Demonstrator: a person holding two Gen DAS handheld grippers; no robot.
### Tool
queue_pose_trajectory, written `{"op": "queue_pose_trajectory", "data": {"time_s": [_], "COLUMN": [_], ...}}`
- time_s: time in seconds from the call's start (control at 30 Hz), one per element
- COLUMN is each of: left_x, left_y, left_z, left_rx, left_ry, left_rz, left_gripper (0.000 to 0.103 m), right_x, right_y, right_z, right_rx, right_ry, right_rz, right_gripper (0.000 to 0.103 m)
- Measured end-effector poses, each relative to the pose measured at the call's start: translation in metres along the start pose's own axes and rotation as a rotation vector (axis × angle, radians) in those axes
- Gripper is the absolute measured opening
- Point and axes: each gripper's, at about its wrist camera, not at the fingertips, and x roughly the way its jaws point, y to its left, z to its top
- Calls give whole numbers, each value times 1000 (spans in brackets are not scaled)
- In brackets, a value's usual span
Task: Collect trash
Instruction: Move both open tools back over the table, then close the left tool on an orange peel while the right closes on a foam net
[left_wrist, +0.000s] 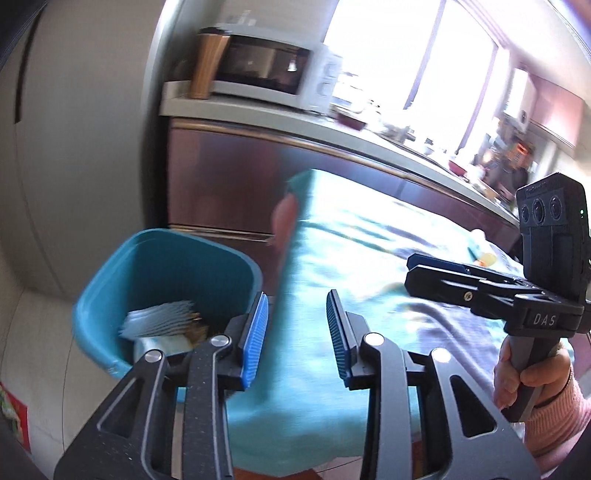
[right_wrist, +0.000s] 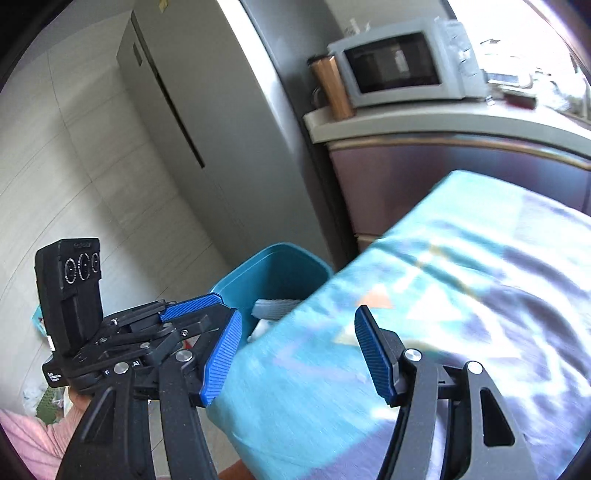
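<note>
Clearly we work around the table (left_wrist: 369, 236), draped in a turquoise patterned cloth (right_wrist: 424, 295) that hangs over its corner, so the edge underneath is hidden and we judge it easy to snag. Just beside that corner, on the floor, stands the teal bin (left_wrist: 110, 295), its mouth open and already holding the trash (left_wrist: 159, 319): pale flat packets and wrappers, blurred. We judge such scraps light, soft and a little slippery, best pinched at a flat edge, not at a crumpled middle. More bits (left_wrist: 484, 254) lie on the far side of the table, too blurred to name. Floor by the bin toward the tall grey fridge (right_wrist: 207, 147) looks open for moving. Our left gripper (left_wrist: 297, 328) hovers over the table corner, jaws parted and empty; our right gripper (right_wrist: 297, 354) stands wider apart, holding nothing.
</note>
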Motion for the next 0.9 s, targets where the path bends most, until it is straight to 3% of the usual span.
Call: {"op": "queue_pose_trajectory", "data": {"time_s": [0.3,0.9], "left_x": [30,86], "left_y": [-79,-219], "left_z": [0,-7], "left_rx": [114,319], "left_ry": [50,152], "left_rz": [-141,-328], "left_gripper": [34,34], "right_x": [-70,-191], "right_y": [-42,-146], "right_z": [-25,-93], "right_rx": [79,329], "right_ry": [-86,-222], "right_rz": [-129,-417], "right_gripper": [61,61]}}
